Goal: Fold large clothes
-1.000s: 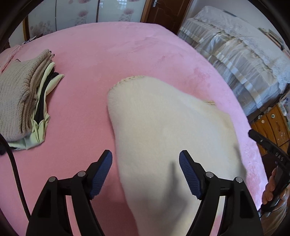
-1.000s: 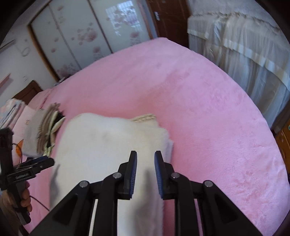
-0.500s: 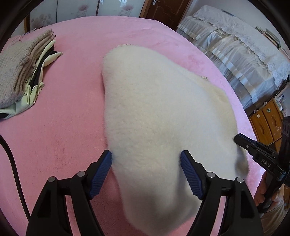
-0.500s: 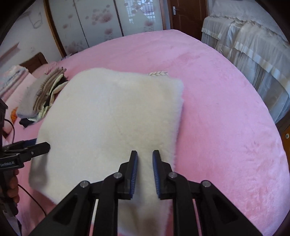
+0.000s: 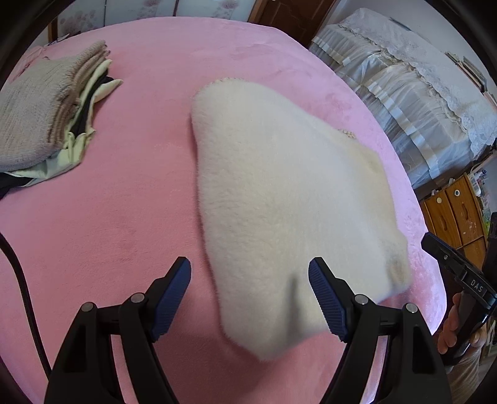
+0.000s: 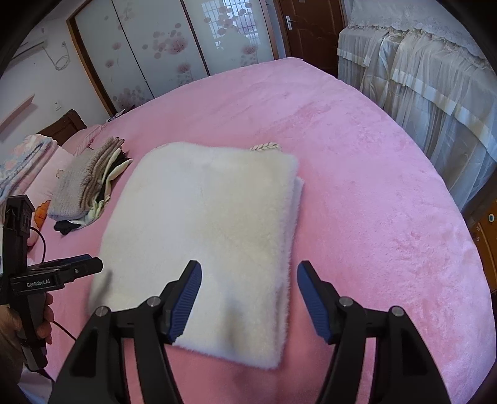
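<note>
Both jaws are standing open: the left gripper (image 5: 249, 293) is hovering wide with nothing pressed between its blue pads, and the right gripper (image 6: 248, 298) has just been opening, its pads now clear of the fleece (image 6: 205, 245) lying under them.

A stack (image 5: 46, 108) of folded clothes is sitting at the upper left of the left view, a beige knit on top with pale yellow and black layers showing at its edge; in the right view the same stack (image 6: 84, 186) is lying at middle left, well apart from the fleece. A black cable (image 5: 21, 279) is running down the left edge of the left view. Nothing is lying between the grippers and the fleece.

Everything is resting on a pink plush bed (image 6: 357, 186). Behind it, at the top of the right view, a wardrobe (image 6: 161, 52) with 3 flowered panels and a dark door (image 6: 307, 28) are showing; cream lace drapery (image 6: 419, 77) is filling the upper right, and a wooden cabinet (image 5: 453, 214) is standing at the right edge of the left view.

The fleece (image 5: 279, 211) is lying centred in both views, cream, fluffy, folded into a rough rectangle with layered edges on its right side and a braided trim (image 6: 266, 146) peeking out at its far edge.
</note>
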Motion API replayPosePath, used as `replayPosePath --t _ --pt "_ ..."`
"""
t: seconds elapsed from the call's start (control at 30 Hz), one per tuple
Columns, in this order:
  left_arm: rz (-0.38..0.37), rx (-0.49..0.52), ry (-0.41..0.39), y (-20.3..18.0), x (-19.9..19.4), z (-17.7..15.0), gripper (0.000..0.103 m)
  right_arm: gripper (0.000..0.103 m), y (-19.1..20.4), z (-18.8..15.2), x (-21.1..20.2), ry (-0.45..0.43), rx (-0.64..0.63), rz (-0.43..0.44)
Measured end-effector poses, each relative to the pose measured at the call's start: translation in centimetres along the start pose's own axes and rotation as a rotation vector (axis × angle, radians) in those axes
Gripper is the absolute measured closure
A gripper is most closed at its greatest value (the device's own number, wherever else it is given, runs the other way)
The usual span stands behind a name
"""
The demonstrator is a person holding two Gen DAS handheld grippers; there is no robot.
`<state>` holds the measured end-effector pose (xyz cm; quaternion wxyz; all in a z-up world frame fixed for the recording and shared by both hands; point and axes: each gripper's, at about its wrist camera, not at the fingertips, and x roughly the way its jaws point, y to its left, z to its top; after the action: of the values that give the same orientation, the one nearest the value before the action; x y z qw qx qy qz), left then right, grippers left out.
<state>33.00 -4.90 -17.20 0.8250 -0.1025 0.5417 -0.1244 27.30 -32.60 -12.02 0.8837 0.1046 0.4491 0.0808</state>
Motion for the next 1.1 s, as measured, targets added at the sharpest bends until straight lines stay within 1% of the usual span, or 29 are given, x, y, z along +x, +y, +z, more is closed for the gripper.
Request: replayPosePath --t 0.03,0.1,0.17,0.23,0.27,0.37,0.5,0.63,0.73,0.83,0.9,1.0,1.1 --pt "0.004 -0.009 0.003 0.2 -0.4 0.1 0.026 0.037 -0.2 0.0 -0.3 0.005 0.015 0.017" --pt "-0.016 -0.025 0.004 0.6 -1.4 0.3 0.026 0.037 -0.6 0.1 -1.0 0.0 0.029 0.032" --pt "-0.032 -0.034 0.004 1.1 -2.3 0.5 0.026 0.037 -0.8 0.2 -1.8 -0.022 0.032 0.035" --pt "-0.07 -0.035 0.027 1.3 -2.7 0.7 0.026 0.037 -1.0 0.4 -2.8 -0.06 0.032 0.046" --pt "-0.074 -0.035 0.03 1.3 -2.9 0.7 0.026 0.037 -1.1 0.4 -3.1 -0.072 0.031 0.05" --pt "-0.084 -0.03 0.013 1.4 -3.5 0.7 0.025 0.036 -1.2 0.7 -3.7 -0.089 0.012 0.057" --pt "-0.148 -0.025 0.003 1.4 -3.3 0.5 0.025 0.036 -1.0 0.6 -3.9 -0.102 -0.024 0.065" --pt "-0.182 -0.007 -0.01 1.3 -2.6 0.1 0.025 0.036 -1.5 0.4 -2.4 -0.024 -0.052 0.053" --pt "-0.236 -0.051 0.019 2.1 -1.2 -0.1 0.025 0.036 -2.3 0.0 -1.0 0.028 -0.045 0.064" --pt "-0.233 -0.056 0.048 2.5 0.5 0.0 0.025 0.036 -3.2 -0.6 0.5 0.051 -0.013 0.065" --pt "-0.26 -0.077 0.051 3.2 1.6 0.0 0.025 0.036 -3.9 -0.8 1.5 0.057 0.018 0.07" --pt "-0.296 -0.12 0.057 4.2 3.3 0.1 0.025 0.036 -5.5 -0.9 3.3 0.098 0.083 0.122" --pt "-0.325 -0.122 0.066 4.3 5.0 -0.1 0.026 0.036 -6.9 -1.0 4.9 0.119 0.132 0.171"
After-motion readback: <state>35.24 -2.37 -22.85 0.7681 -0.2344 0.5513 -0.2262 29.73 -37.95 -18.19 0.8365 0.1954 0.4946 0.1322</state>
